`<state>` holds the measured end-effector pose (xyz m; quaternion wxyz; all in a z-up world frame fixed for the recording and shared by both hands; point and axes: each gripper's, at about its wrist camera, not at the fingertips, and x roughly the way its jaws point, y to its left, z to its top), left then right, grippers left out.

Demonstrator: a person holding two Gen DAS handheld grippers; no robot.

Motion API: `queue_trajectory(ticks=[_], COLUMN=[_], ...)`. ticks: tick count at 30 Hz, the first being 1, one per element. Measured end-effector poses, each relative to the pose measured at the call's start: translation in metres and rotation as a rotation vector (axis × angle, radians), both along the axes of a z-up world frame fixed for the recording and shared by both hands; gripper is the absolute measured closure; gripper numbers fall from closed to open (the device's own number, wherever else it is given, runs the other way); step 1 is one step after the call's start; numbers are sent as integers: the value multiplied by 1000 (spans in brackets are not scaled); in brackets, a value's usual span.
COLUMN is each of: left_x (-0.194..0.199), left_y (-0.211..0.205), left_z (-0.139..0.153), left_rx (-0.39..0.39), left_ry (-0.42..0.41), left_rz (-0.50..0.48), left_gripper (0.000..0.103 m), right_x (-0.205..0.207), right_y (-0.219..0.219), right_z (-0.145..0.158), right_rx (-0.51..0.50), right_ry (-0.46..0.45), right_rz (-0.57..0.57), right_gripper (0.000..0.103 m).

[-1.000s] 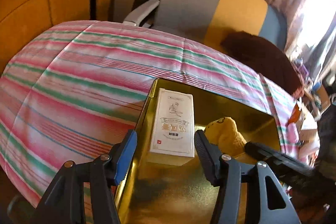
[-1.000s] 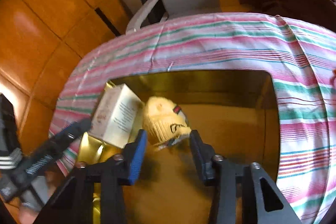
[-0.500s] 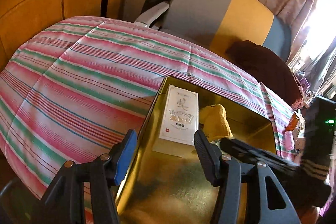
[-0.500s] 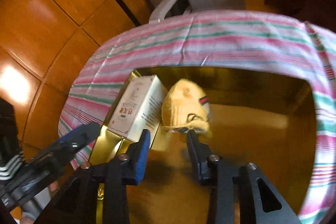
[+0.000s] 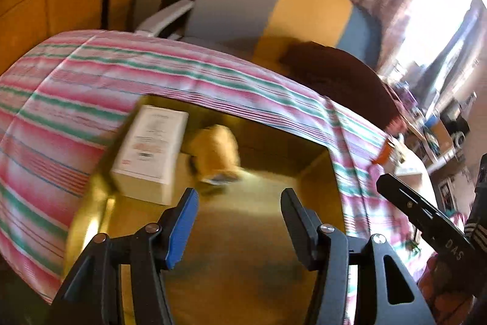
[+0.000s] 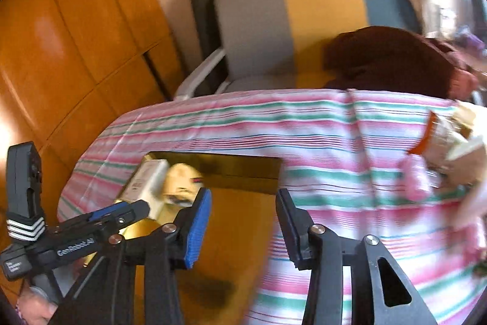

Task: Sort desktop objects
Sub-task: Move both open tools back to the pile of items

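Note:
A gold box [image 5: 97,191] lies open on the striped tablecloth [image 5: 76,87]. Inside it, at the far left, a white carton [image 5: 149,148] lies flat with a small yellow knitted toy [image 5: 217,151] beside it. My left gripper [image 5: 239,200] is open and empty above the box floor, nearer than both items. My right gripper [image 6: 243,200] is open and empty over the box's right edge; the carton [image 6: 147,183] and toy [image 6: 181,180] show to its left. The left gripper's fingers [image 6: 127,207] show in the right wrist view.
A pile of loose items with an orange-capped object [image 6: 426,136] and a pink thing [image 6: 415,177] sits at the cloth's right end. A grey, yellow and blue chair [image 6: 289,23] with a dark brown garment [image 6: 392,57] stands behind the table. Wooden panelling [image 6: 61,35] is at left.
Both grippers have pulled back and up from the box, staying open. The right gripper has swung right, away from the yellow toy. The carton and toy stay in the box.

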<state>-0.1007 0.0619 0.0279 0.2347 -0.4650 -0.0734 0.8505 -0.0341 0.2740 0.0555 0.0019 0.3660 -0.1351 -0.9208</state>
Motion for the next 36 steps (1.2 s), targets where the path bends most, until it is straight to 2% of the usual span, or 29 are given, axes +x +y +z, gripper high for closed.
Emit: queue_trajectory(ticks=[6, 15, 22, 27, 31, 36], left_x=[24, 67, 96, 113, 125, 135], left_y=[56, 135, 186, 221, 243, 265], left_z=[3, 2, -13, -23, -27, -28], left_rx=[8, -9, -35, -48, -49, -56], left_ry=[12, 25, -3, -30, -48, -61], left_rz=[-117, -305, -438, -510, -554, -589], left_gripper=[46, 46, 46, 46, 46, 46], right_x=[32, 91, 137, 168, 176, 155], right_y=[53, 118, 177, 226, 254, 272], right_z=[-7, -16, -48, -62, -67, -77], right_rx=[-19, 38, 92, 113, 116, 124], right_ry=[-10, -14, -95, -109, -110, -145], right_rz=[-120, -305, -489, -652, -708, -687], right_gripper=[57, 57, 57, 57, 57, 58])
